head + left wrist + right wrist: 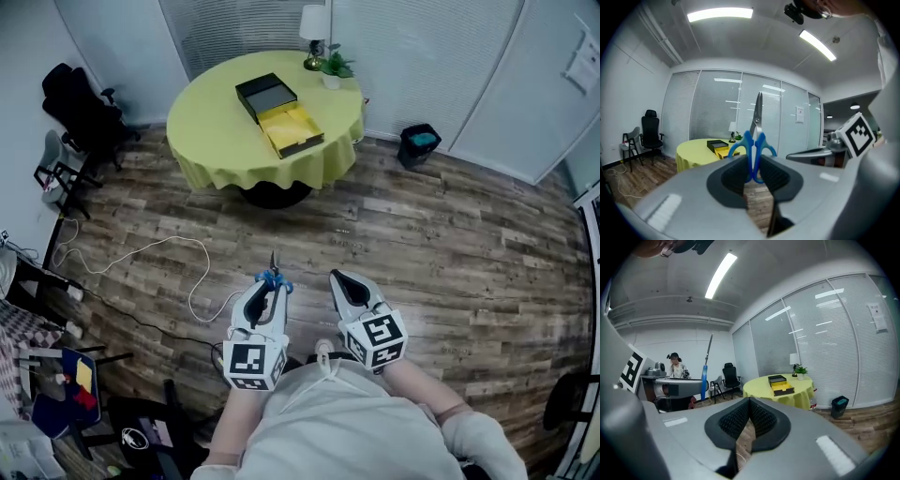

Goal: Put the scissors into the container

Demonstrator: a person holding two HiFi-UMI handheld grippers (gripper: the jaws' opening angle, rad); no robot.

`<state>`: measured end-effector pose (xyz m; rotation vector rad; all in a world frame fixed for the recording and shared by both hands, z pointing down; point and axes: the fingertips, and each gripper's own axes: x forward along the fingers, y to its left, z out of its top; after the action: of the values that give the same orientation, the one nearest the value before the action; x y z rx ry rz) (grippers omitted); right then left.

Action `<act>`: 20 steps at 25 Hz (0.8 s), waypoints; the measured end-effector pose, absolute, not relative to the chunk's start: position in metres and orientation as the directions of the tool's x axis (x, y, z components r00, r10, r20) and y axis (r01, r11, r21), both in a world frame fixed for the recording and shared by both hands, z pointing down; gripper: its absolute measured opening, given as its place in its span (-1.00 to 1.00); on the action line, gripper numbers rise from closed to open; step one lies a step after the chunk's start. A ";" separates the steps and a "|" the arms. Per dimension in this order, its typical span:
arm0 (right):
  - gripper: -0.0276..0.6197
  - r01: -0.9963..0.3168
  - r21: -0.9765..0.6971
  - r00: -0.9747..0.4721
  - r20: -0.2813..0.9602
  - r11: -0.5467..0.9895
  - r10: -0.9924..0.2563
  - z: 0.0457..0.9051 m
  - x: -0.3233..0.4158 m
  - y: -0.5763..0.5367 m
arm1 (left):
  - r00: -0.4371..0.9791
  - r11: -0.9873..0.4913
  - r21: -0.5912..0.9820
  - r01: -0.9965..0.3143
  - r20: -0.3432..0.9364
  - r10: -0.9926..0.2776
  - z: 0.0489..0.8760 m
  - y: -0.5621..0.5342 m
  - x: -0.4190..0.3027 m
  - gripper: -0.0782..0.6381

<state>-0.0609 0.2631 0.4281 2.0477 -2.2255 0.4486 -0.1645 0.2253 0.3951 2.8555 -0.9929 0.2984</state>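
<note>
The scissors (274, 274) have blue handles, and their closed blades point forward toward the table. My left gripper (272, 286) is shut on the handles, held low over the wooden floor in front of the person. In the left gripper view the blue handles (752, 150) sit clamped between the dark pads (733, 178), with the blades rising above them. The container (279, 114), an open black box with a yellow inside, lies on the round yellow-clothed table (216, 141) well ahead. My right gripper (339, 279) hangs beside the left one, shut and empty; its pads (761, 420) meet.
A lamp (314, 28) and a small plant (335, 66) stand at the table's far edge. A black bin (417, 145) sits right of the table, a black office chair (80, 108) left of it. A white cable (178, 248) loops across the floor.
</note>
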 end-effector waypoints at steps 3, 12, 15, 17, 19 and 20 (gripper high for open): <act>-0.91 -0.981 -0.185 -0.116 0.268 0.067 -0.957 0.435 -0.039 0.257 | 0.761 -0.782 0.019 -0.623 0.246 -0.600 0.400 0.225 -0.143 -0.55; -0.91 -0.975 -0.208 -0.136 0.304 0.073 -0.943 0.454 -0.008 0.228 | 0.744 -0.764 0.046 -0.643 0.272 -0.610 0.413 0.188 -0.115 -0.55; -0.91 -0.980 -0.198 -0.090 0.306 0.029 -0.948 0.454 0.013 0.212 | 0.750 -0.769 0.055 -0.637 0.272 -0.602 0.415 0.163 -0.101 -0.55; -0.91 -0.981 -0.193 -0.046 0.303 -0.014 -0.952 0.452 0.031 0.198 | 0.758 -0.773 0.069 -0.630 0.269 -0.594 0.414 0.142 -0.091 -0.55; -0.91 -0.980 -0.196 -0.014 0.297 -0.046 -0.955 0.449 0.047 0.184 | 0.767 -0.780 0.078 -0.621 0.266 -0.584 0.412 0.121 -0.081 -0.55; -0.91 -0.979 -0.197 -0.003 0.293 -0.058 -0.956 0.448 0.053 0.176 | 0.772 -0.784 0.082 -0.615 0.263 -0.579 0.410 0.110 -0.076 -0.55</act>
<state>0.0533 0.1757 0.4480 2.1720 -2.1113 0.5446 -0.0761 0.1103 0.4102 2.8017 -0.9512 0.3361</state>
